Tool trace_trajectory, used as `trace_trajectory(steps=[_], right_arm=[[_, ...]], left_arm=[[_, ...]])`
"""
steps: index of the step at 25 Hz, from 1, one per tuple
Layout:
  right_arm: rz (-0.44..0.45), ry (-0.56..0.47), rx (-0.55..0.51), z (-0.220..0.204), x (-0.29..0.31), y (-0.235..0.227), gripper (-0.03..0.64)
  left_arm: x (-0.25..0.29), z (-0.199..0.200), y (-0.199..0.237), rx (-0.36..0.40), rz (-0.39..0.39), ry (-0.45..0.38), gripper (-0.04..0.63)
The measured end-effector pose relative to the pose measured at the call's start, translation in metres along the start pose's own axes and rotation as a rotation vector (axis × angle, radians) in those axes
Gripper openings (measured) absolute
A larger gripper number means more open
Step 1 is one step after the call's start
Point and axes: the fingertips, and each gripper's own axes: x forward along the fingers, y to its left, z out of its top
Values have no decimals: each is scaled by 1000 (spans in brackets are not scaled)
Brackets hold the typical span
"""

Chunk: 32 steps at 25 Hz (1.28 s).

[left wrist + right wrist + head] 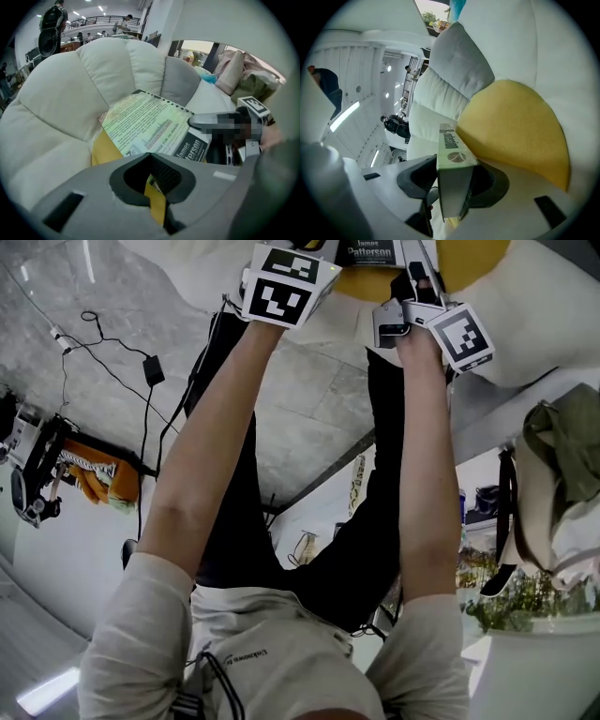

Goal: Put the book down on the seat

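Observation:
A paperback book [150,124] lies back cover up over the yellow seat cushion [104,151] of a white petal-shaped chair [61,98]. My right gripper [451,187] is shut on the book [452,154] at its spine end, and the yellow cushion [515,126] lies just beyond. From the left gripper view that right gripper [225,133] sits at the book's right edge. My left gripper [152,187] hovers at the book's near corner; a thin yellow sliver shows between its jaws. In the head view both grippers, left [286,277] and right [412,310], flank the book [370,253].
A grey petal [180,84] and pillows [234,70] lie behind the seat. A khaki bag [562,456] hangs at the right above plants [525,601]. A cable with adapter [153,369] runs over the stone floor, near an orange cloth [103,479].

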Motion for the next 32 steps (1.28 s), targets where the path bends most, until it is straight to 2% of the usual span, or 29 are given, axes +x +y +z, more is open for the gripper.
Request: trace_trajectory(steps=[4,9,13,17,20,25,32], right_arm=[[-19,51,-38,-2,-7,-4,178],[-53,99,-73,0,-34,-23,183],[-105,92,-34,5,-60,-44,184],[-195,89,-51,7,-84,-49,178],[-197,75,-58,13,-97,-33,178],[-185,74,-89,19,-108,9,178],[-171,73,-137,15,-107,76,178]], left_arm=[[2,1,2,-88,-5,-27,9],[7,2,-3,-70,19,-34,9],[8,0,-2,-45,33,-34,9],[3,2,-4,-14,5,-16,9],[-9,12,-16,11,-45,3,9],[-41,19,-38,34,-87,40,9],[-94,32,-43,44,-113,51,9]])
